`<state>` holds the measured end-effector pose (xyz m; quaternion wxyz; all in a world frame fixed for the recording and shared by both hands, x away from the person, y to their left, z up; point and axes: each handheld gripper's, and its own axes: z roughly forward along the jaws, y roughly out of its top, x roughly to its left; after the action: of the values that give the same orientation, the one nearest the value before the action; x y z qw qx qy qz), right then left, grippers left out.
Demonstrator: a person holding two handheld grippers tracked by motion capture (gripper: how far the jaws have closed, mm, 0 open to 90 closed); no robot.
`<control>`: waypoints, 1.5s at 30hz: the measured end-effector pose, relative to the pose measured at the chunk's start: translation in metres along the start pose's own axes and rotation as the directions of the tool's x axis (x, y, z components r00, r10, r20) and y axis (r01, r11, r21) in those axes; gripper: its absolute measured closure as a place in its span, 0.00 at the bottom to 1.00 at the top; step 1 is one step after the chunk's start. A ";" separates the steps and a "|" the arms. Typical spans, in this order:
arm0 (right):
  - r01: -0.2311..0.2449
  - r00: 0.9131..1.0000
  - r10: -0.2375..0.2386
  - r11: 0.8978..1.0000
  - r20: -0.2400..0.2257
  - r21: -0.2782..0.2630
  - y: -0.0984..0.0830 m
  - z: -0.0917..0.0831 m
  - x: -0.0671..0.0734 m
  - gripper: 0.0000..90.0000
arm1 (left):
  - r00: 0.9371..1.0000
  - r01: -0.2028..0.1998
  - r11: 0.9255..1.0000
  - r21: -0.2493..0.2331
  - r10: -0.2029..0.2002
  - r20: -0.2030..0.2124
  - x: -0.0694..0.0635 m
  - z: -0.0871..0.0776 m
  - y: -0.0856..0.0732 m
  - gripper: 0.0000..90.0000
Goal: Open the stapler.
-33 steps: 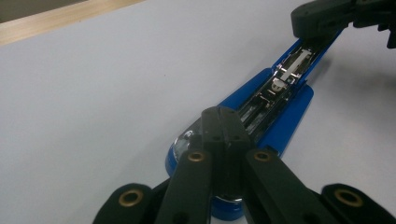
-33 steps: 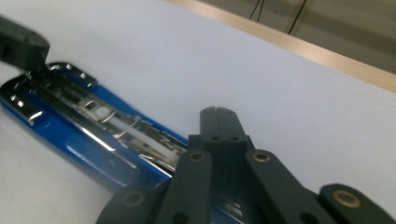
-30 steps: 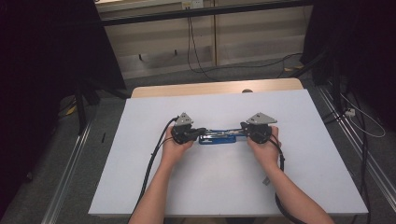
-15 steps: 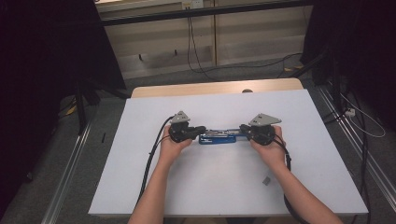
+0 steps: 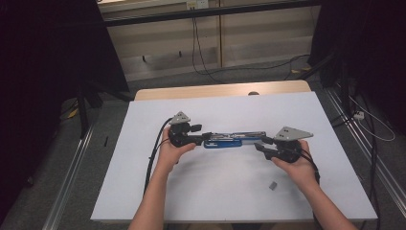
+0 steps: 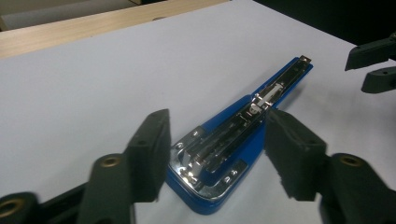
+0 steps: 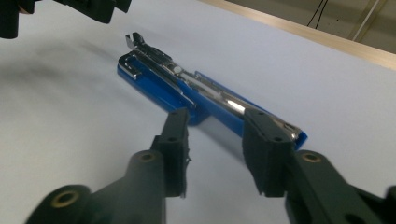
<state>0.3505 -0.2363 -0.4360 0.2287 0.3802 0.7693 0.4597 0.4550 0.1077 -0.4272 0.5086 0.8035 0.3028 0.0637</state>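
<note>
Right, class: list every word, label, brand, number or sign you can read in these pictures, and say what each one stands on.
None can be read.
Blue stapler with chrome metal top, lying on the white table: no brand or number legible on it in either gripper view.
Grey three-cornered plates on the grippers: no lettering visible.
Small grey object on the table near the person's right hand: too small to tell whether it carries any mark.

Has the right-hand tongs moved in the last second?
Yes. In the high view the right tongs have backed off toward the table's right edge, away from the blue stapler, whose end they reached a second ago.
</note>
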 end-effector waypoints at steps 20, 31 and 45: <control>-0.048 0.999 0.049 0.998 -0.017 0.041 -0.041 -0.052 -0.005 0.20 | 0.993 -0.049 0.997 0.058 0.055 -0.106 -0.011 -0.032 -0.005 0.12; -0.008 0.999 0.012 0.997 -0.052 0.076 -0.049 -0.059 -0.001 0.14 | 0.991 -0.035 0.997 0.073 0.044 -0.126 -0.007 -0.042 -0.013 0.11; 0.015 0.995 -0.003 0.993 -0.099 0.115 -0.054 -0.063 -0.001 0.08 | 0.988 -0.018 0.997 0.075 0.029 -0.150 -0.006 -0.051 -0.022 0.11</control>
<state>0.2868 -0.2861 -0.4542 0.1700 0.3660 0.8067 0.4317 0.4202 0.1511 -0.4205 0.4535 0.8181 0.3329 0.1192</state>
